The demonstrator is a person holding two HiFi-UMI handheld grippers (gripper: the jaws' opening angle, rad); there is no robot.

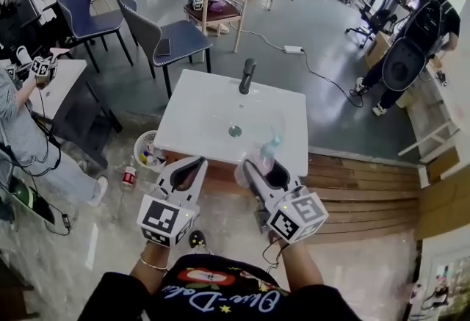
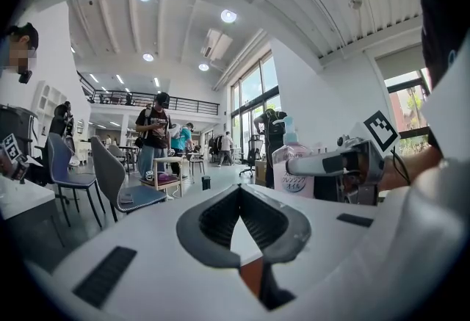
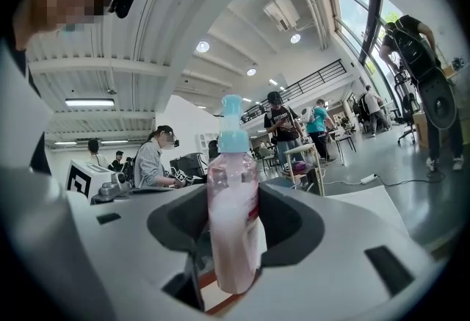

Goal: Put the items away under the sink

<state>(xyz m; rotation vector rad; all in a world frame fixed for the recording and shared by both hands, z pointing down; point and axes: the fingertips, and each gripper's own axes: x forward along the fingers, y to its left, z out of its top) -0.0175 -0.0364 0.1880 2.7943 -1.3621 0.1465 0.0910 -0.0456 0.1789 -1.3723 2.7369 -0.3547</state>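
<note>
Pink translucent plastic bottle with a pale-blue pump top (image 3: pixel 233 217) stands upright between the two grey fingers of the right claw (image 1: pixel 258 167). The fingers are spread about as wide as the bottle's body and press on its lower half from both sides. In the head view the bottle sits at the near edge of the white rectangular sink (image 1: pixel 202 110), at about 5 o'clock from the round drain (image 1: pixel 235 131). A black tap (image 1: pixel 247 76) rises at the sink's far edge, at 12 o'clock from the drain.

The left claw (image 1: pixel 189 167) is level with the right one, at its 9 o'clock and near it but apart. Its fingertips meet at the far end, with only a narrow wedge of gap behind them, and it has hold of nothing.

On the floor, at 8 o'clock from the sink, stands a small white basket (image 1: pixel 139 145) with some items in it. A small red-and-white bottle (image 1: pixel 129 177) is just beside the basket, at its 7 o'clock. Wooden boards (image 1: pixel 367 180) lie at 3 o'clock from the claws.
</note>
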